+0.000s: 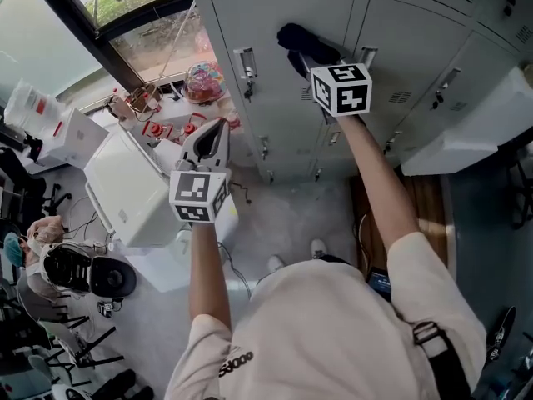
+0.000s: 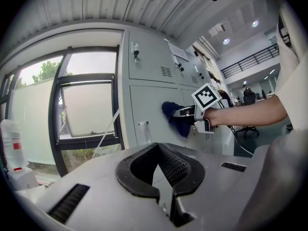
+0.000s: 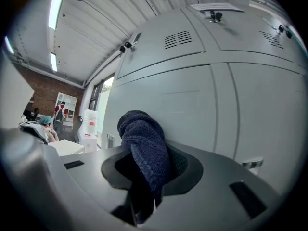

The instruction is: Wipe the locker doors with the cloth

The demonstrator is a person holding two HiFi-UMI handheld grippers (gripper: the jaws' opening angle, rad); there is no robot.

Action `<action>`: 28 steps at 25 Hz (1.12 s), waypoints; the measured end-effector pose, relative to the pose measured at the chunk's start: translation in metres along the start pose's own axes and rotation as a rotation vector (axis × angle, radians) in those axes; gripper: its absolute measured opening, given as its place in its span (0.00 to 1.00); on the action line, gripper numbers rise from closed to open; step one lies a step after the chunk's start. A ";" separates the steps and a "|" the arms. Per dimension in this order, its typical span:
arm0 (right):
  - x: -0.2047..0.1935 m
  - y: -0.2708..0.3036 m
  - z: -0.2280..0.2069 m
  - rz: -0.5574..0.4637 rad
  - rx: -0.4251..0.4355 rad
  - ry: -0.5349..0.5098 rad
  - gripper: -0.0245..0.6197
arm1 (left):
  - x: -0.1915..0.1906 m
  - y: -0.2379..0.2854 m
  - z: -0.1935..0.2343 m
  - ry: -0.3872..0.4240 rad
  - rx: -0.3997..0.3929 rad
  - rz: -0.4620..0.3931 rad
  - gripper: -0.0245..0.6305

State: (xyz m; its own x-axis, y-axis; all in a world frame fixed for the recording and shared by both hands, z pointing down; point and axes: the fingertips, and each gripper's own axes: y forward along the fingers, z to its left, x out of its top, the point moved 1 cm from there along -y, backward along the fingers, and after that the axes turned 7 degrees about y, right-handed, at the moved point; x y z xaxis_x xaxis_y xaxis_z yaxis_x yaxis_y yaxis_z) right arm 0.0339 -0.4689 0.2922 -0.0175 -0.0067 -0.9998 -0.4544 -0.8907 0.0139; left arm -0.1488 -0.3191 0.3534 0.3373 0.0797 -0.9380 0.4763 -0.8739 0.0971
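Observation:
A dark blue cloth (image 1: 297,37) is pressed against a grey locker door (image 1: 268,107), high on the door and right of its latch. My right gripper (image 1: 305,57) is shut on the cloth, arm stretched forward. In the right gripper view the cloth (image 3: 144,146) bulges out between the jaws, close to the door (image 3: 192,105). My left gripper (image 1: 212,130) hangs lower and to the left, away from the lockers. Its jaws (image 2: 156,150) meet at the tips with nothing between them. From the left gripper view I see the cloth (image 2: 173,115) on the door and the right gripper (image 2: 186,113).
A metal latch (image 1: 246,70) sits left of the cloth. More locker doors (image 1: 416,48) run to the right. A white box (image 1: 125,186) stands below the left gripper, clutter and a pink bag (image 1: 204,82) beside the window. A seated person (image 1: 42,240) is at far left.

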 end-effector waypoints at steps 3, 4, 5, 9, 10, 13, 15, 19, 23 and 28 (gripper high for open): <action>-0.004 -0.021 -0.037 -0.005 -0.066 0.023 0.17 | 0.005 0.011 -0.009 0.012 -0.031 -0.018 0.06; -0.006 -0.027 -0.048 -0.005 -0.086 0.032 0.17 | 0.006 0.014 -0.012 0.020 -0.040 -0.019 0.06; -0.008 -0.032 -0.057 -0.003 -0.102 0.037 0.17 | 0.008 0.017 -0.014 0.026 -0.047 -0.020 0.06; -0.014 -0.045 -0.079 0.007 -0.141 0.051 0.17 | 0.013 0.020 -0.016 0.031 -0.049 -0.028 0.06; -0.015 -0.047 -0.083 0.008 -0.149 0.059 0.17 | 0.014 0.019 -0.014 0.028 -0.046 -0.031 0.06; -0.016 -0.051 -0.087 0.008 -0.145 0.088 0.17 | 0.014 0.015 -0.010 0.024 -0.032 -0.029 0.06; -0.015 -0.051 -0.076 -0.003 -0.100 0.108 0.17 | 0.012 0.010 -0.006 0.017 -0.017 -0.022 0.06; -0.017 -0.037 -0.022 -0.011 0.033 0.070 0.17 | 0.005 -0.002 0.005 -0.004 0.021 -0.009 0.06; -0.036 -0.011 0.043 0.030 0.134 0.016 0.17 | -0.003 -0.019 0.022 -0.007 0.078 0.011 0.06; -0.068 0.026 0.098 0.143 0.227 -0.065 0.17 | -0.017 -0.038 0.036 -0.030 0.131 0.053 0.06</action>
State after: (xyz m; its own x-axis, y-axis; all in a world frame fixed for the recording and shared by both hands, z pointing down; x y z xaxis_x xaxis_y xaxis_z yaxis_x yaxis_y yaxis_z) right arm -0.0638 -0.4472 0.3618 -0.1495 -0.0892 -0.9847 -0.6307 -0.7584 0.1644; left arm -0.2019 -0.3050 0.3537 0.3335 0.0189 -0.9426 0.3474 -0.9319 0.1042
